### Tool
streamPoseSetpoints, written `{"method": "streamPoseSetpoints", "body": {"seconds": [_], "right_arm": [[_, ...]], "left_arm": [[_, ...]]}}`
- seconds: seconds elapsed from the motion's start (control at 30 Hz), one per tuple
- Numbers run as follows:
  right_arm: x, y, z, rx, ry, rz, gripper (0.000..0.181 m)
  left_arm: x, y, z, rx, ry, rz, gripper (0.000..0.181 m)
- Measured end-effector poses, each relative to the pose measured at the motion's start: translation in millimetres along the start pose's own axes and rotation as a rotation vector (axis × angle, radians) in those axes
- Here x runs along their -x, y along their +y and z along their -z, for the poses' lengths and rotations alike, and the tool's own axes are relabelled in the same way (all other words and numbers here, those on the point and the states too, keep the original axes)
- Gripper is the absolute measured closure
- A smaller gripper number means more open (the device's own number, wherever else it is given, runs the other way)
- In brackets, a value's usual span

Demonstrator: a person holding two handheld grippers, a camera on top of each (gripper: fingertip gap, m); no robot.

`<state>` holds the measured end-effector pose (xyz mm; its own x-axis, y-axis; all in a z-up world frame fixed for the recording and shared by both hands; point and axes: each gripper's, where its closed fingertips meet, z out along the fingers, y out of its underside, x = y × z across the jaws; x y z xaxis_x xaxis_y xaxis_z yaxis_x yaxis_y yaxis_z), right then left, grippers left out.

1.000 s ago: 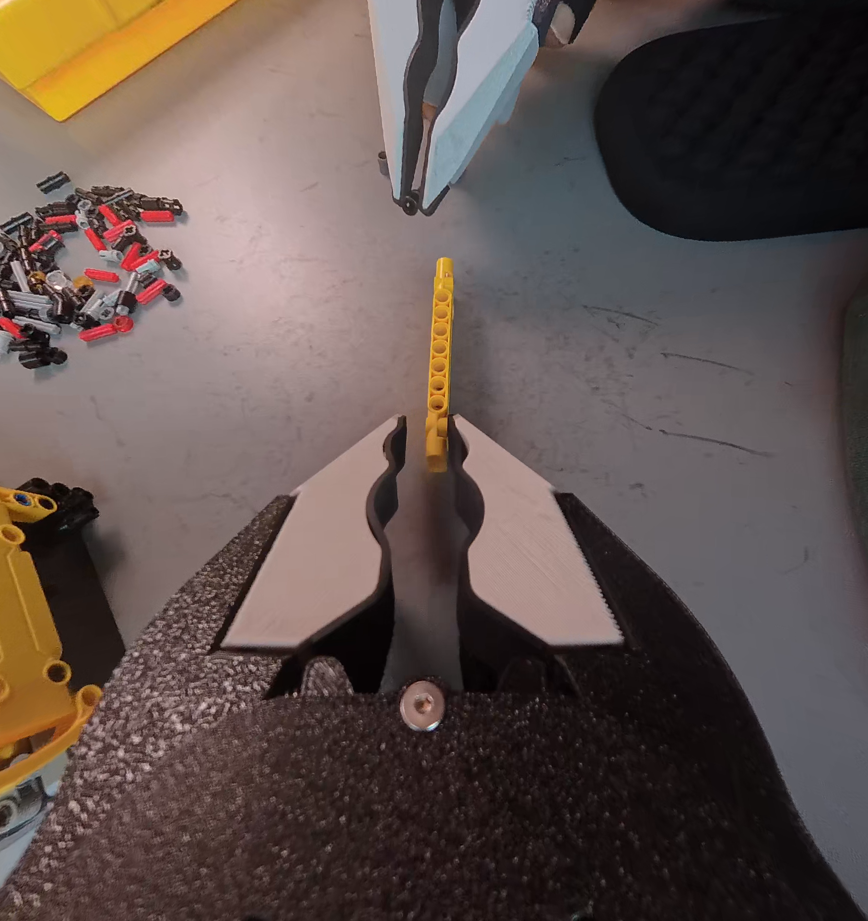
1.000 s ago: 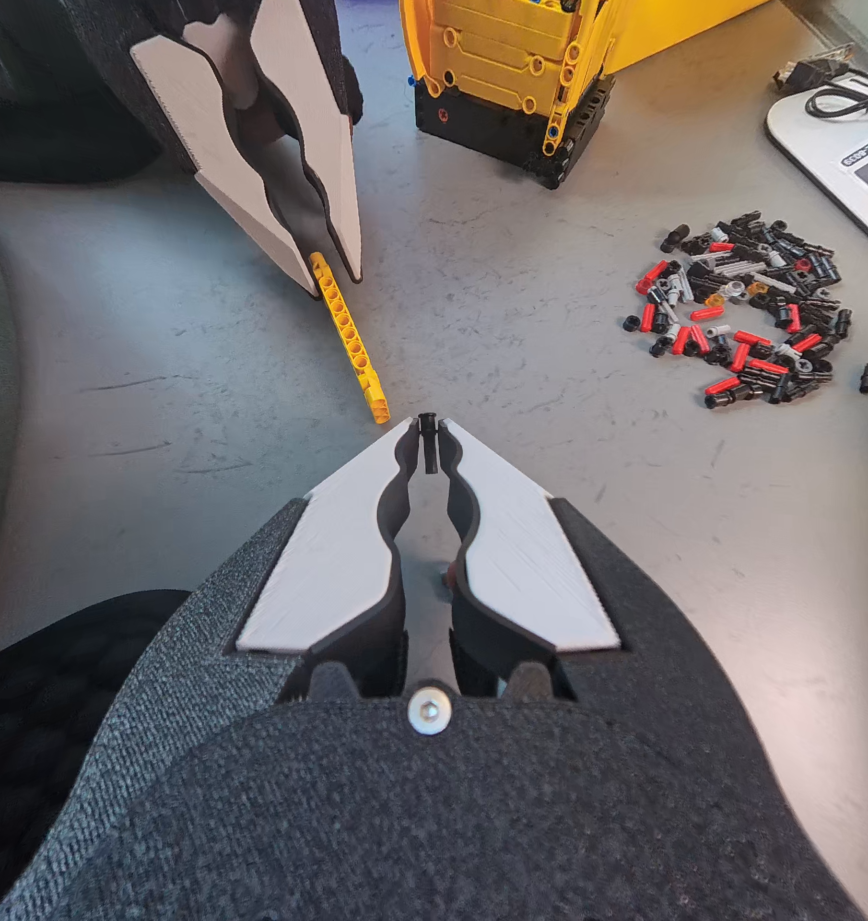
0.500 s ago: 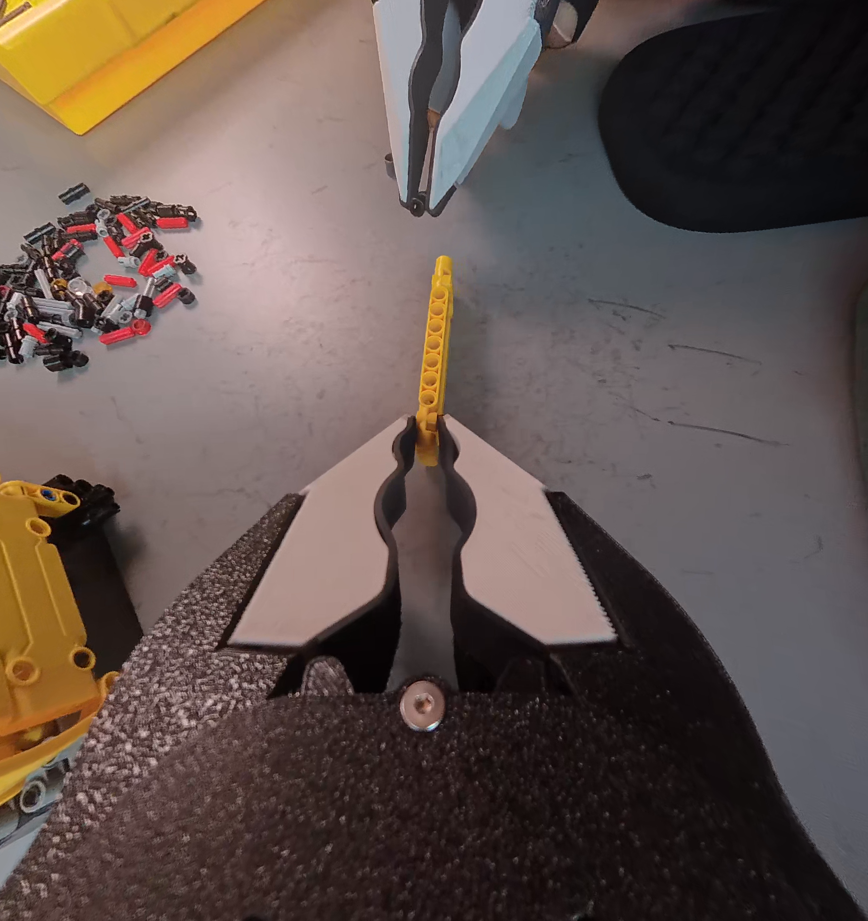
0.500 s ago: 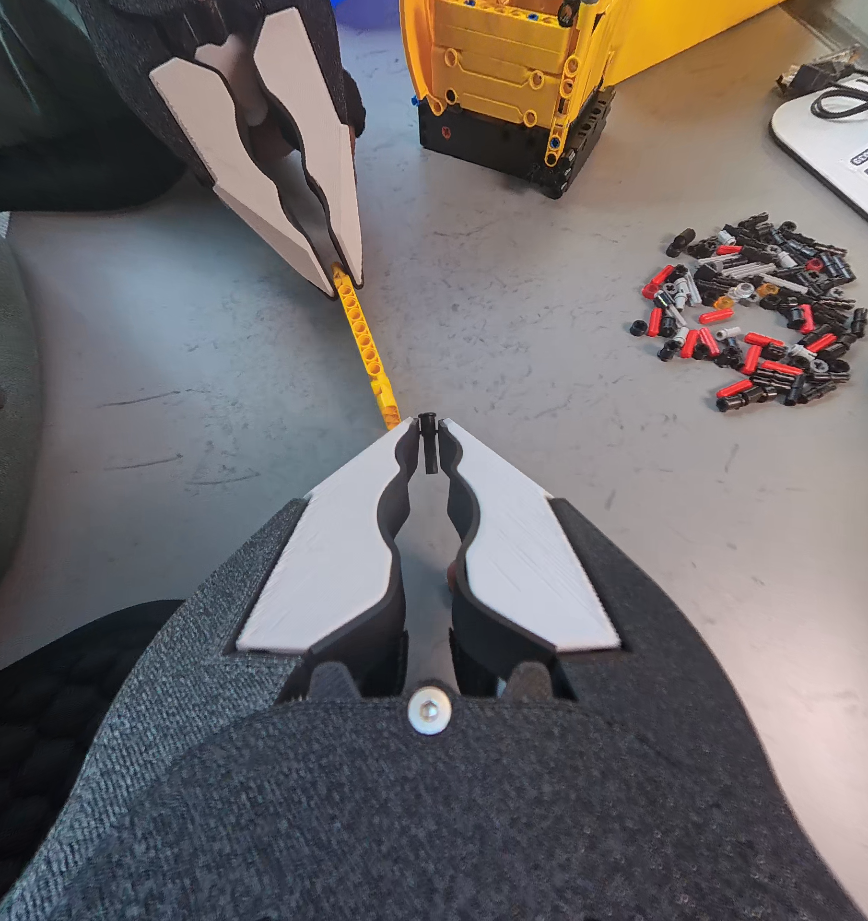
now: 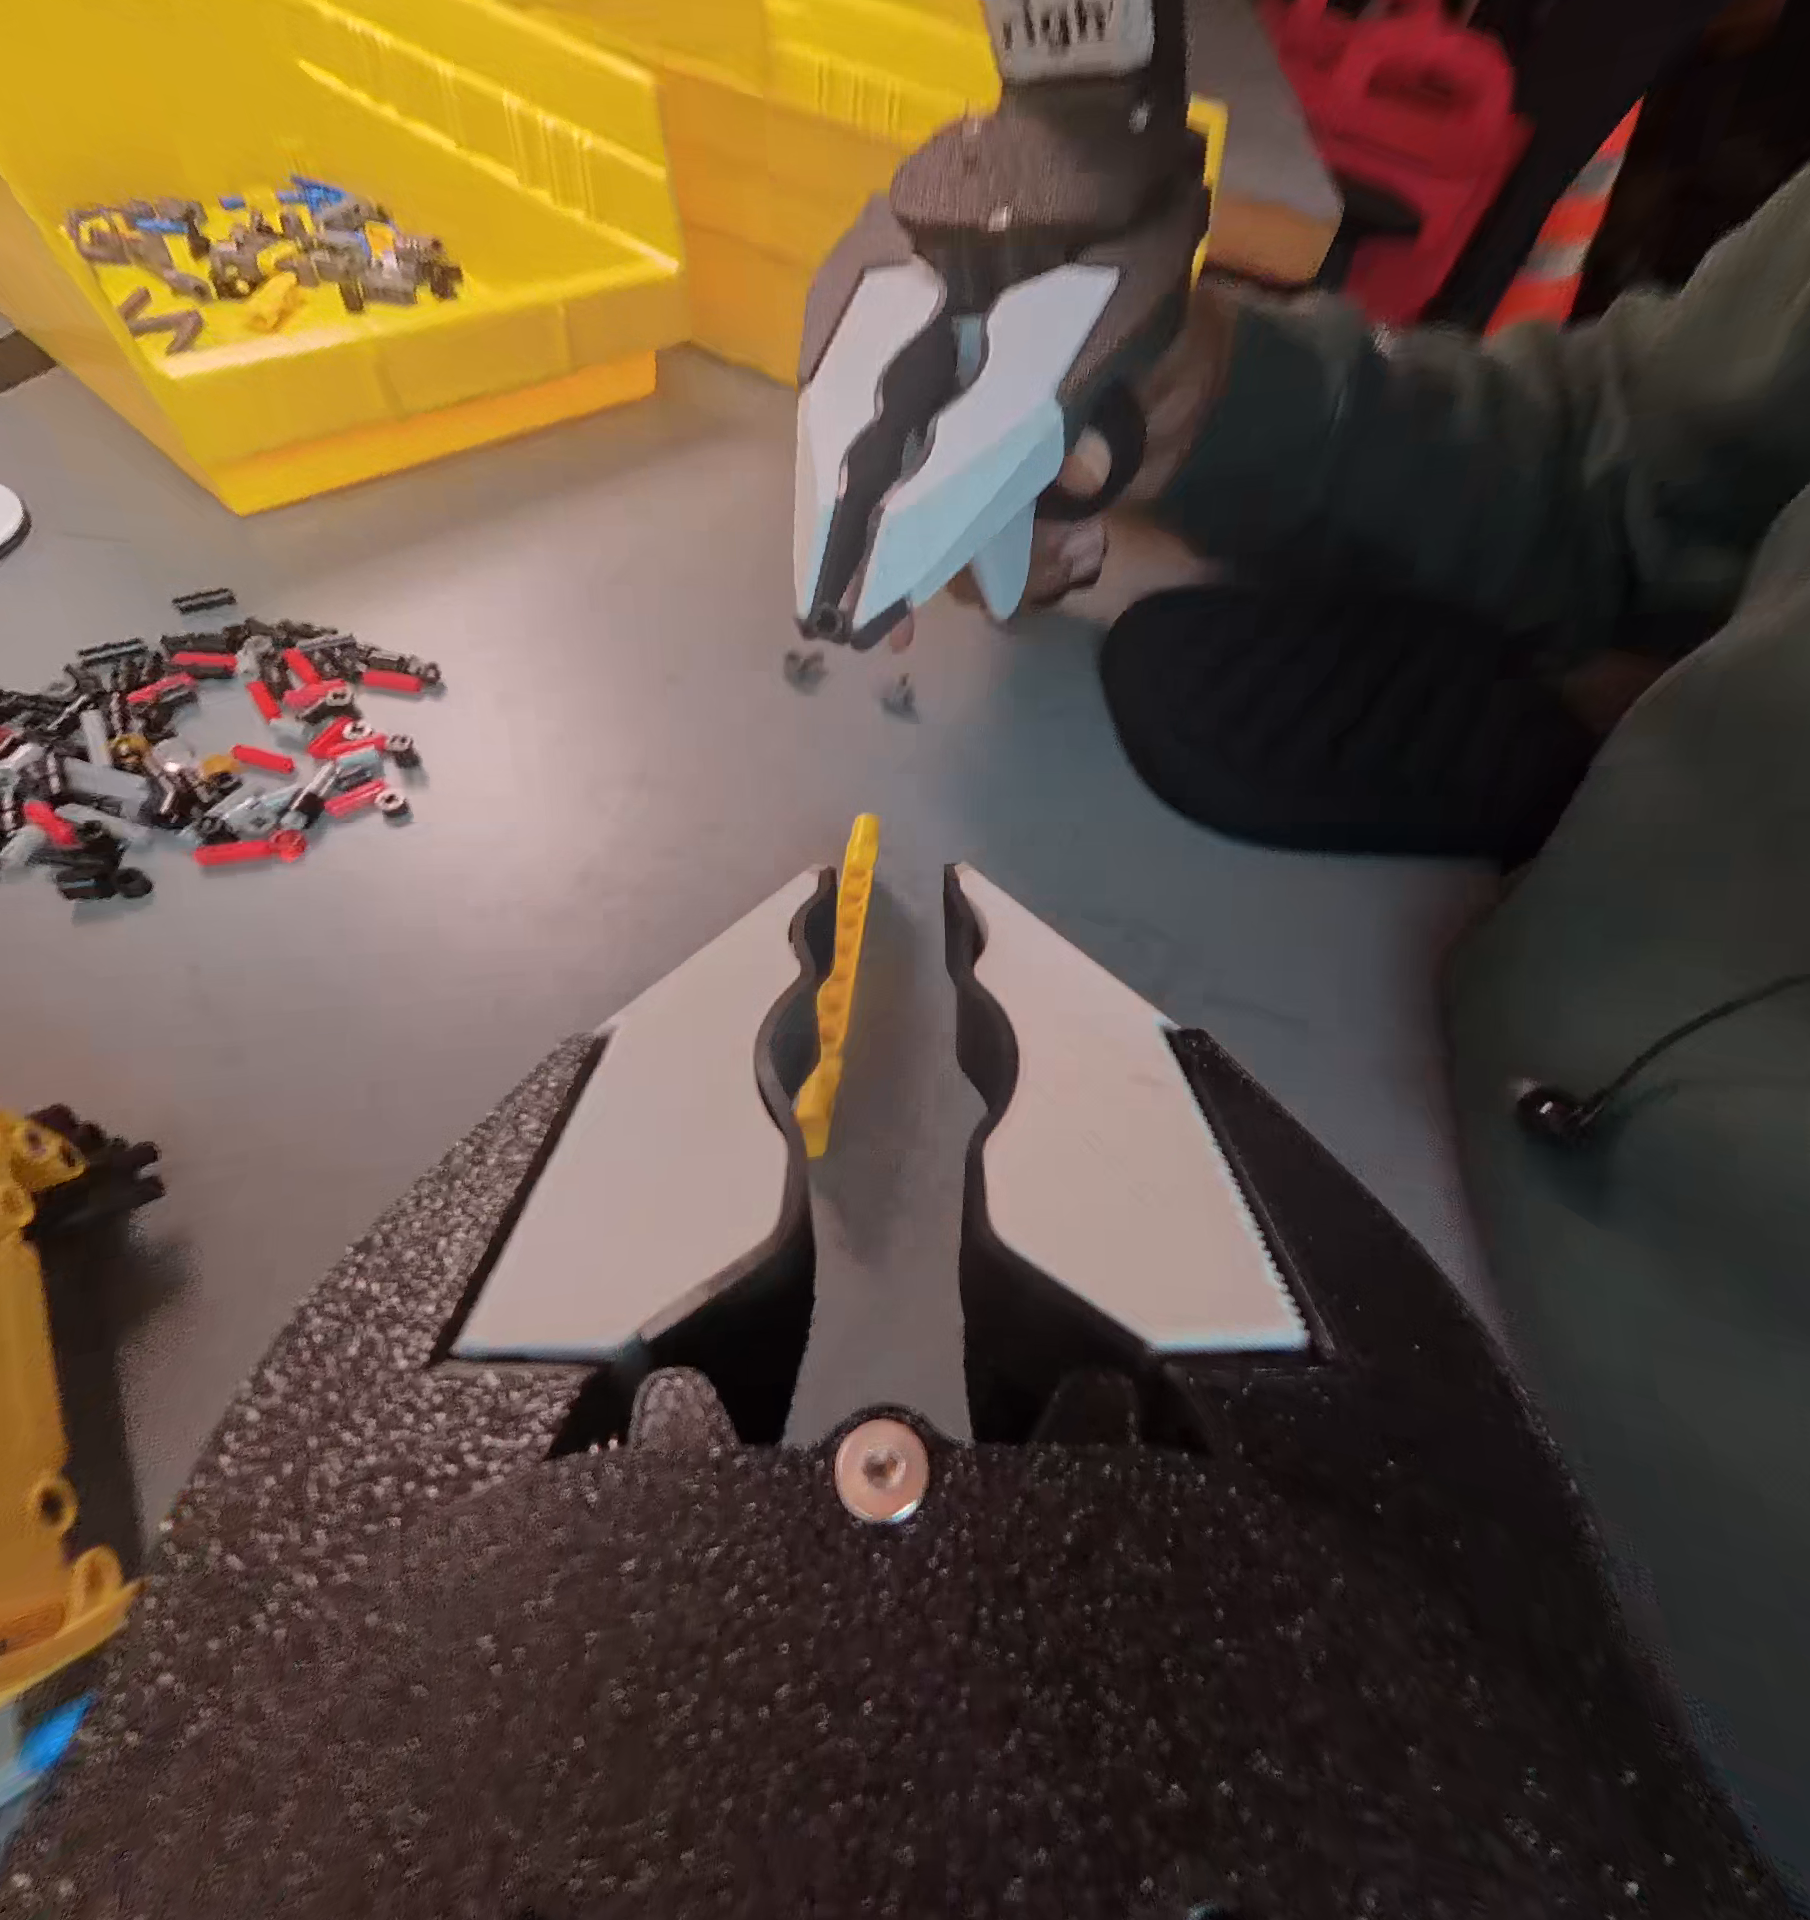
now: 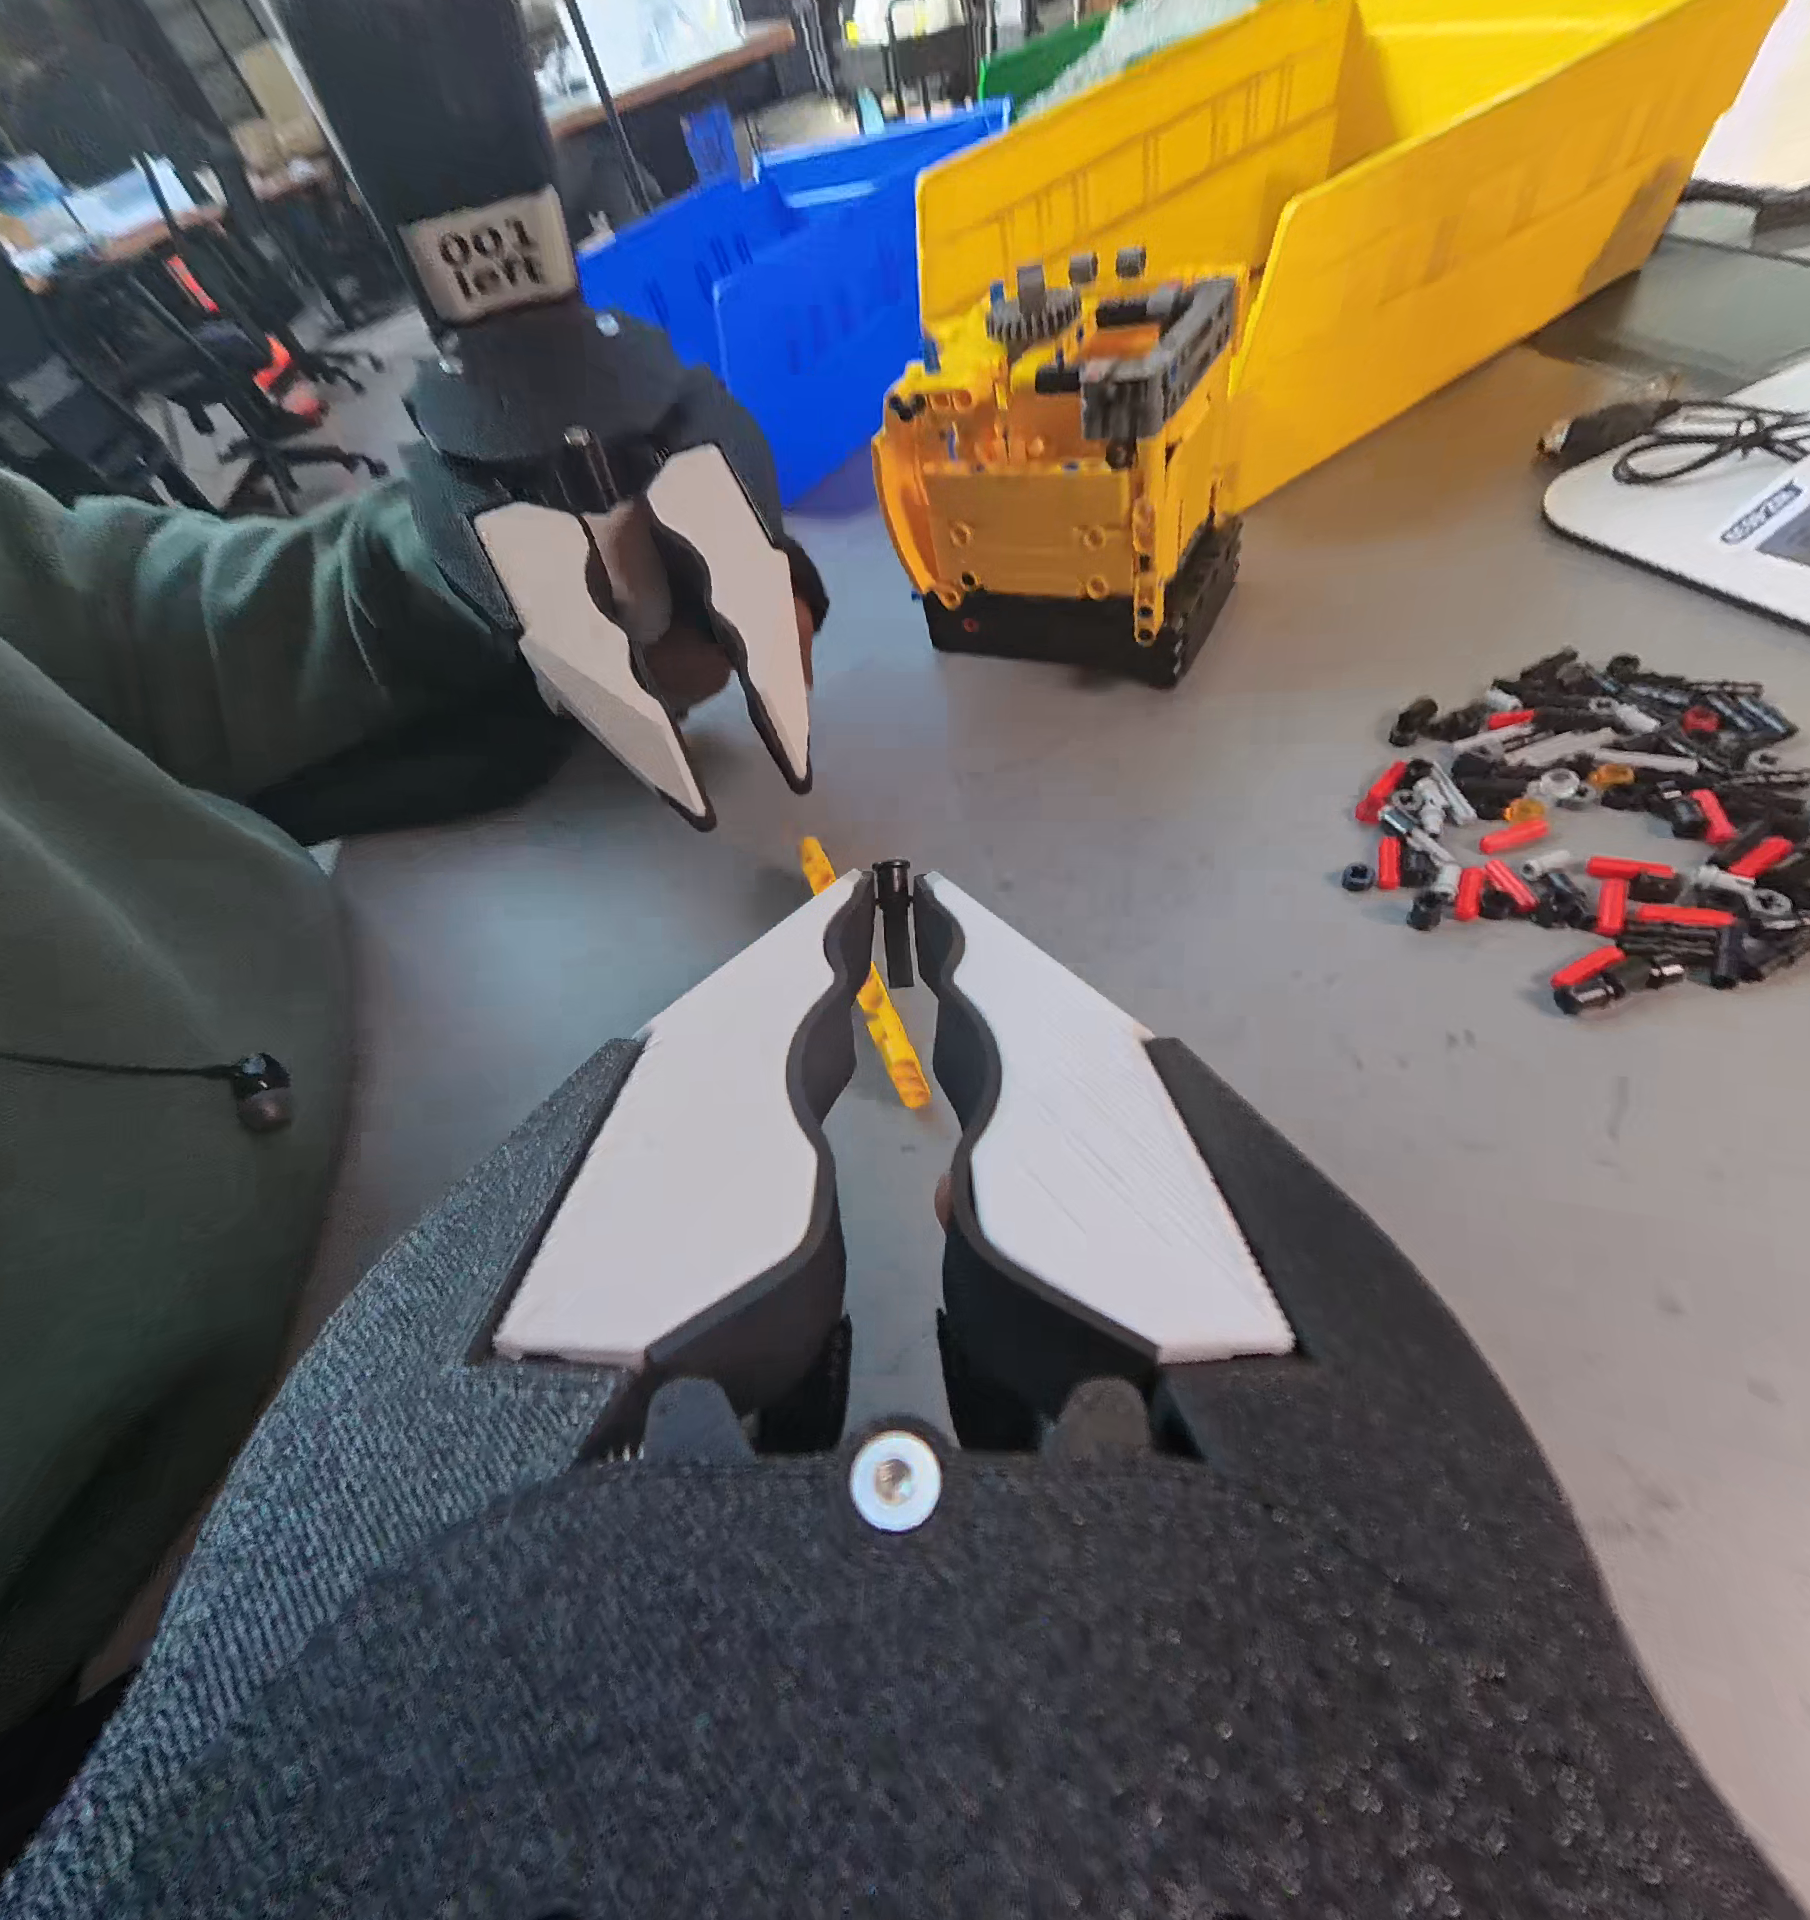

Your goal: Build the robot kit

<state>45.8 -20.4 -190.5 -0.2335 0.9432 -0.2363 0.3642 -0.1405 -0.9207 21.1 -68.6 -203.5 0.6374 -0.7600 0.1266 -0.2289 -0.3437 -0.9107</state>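
So the left gripper (image 5: 885, 883) has its fingers spread, and the yellow beam (image 5: 841, 977) lies loose on the table (image 5: 589, 966) between them. The right gripper (image 6: 893, 883) is pinched tight on a black pin (image 6: 893, 920), above the beam, with the parts pile (image 6: 1607, 821) off to its right.

Even daylight, motion blur, wide-angle edge distortion.

Bare grey table (image 6: 1244, 1195) lies open ahead and to the right of my right claw (image 6: 893, 883). Farther right the pile of small parts (image 6: 1607, 831) blocks the way; the yellow model (image 6: 1067, 499) and bins (image 6: 1400, 208) wall off the far side. My left claw (image 6: 750, 800) and green sleeve (image 6: 205, 623) crowd the left. The yellow beam (image 5: 844, 977) lies between my claws
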Motion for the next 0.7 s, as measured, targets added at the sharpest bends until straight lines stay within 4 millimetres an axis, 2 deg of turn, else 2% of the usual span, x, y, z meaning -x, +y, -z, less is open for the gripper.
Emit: {"method": "streamPoseSetpoints", "body": {"seconds": [0.13,0.3,0.47,0.7], "right_arm": [[19,-37,1,-0.201,-0.088,-0.057,0.174],[39,-71,8,-0.446,-0.225,-0.192,0.174],[39,-75,7,-0.500,-0.265,-0.270,0.174],[41,-68,3,-0.450,-0.255,-0.204,0.175]], "left_arm": [[-9,-41,-7,-0.194,0.071,0.168,0.157],[-14,-72,-13,-0.363,0.151,0.299,0.162],[-19,-89,-8,-0.442,0.214,0.329,0.171],[-17,-83,-6,-0.404,0.212,0.318,0.178]]}}
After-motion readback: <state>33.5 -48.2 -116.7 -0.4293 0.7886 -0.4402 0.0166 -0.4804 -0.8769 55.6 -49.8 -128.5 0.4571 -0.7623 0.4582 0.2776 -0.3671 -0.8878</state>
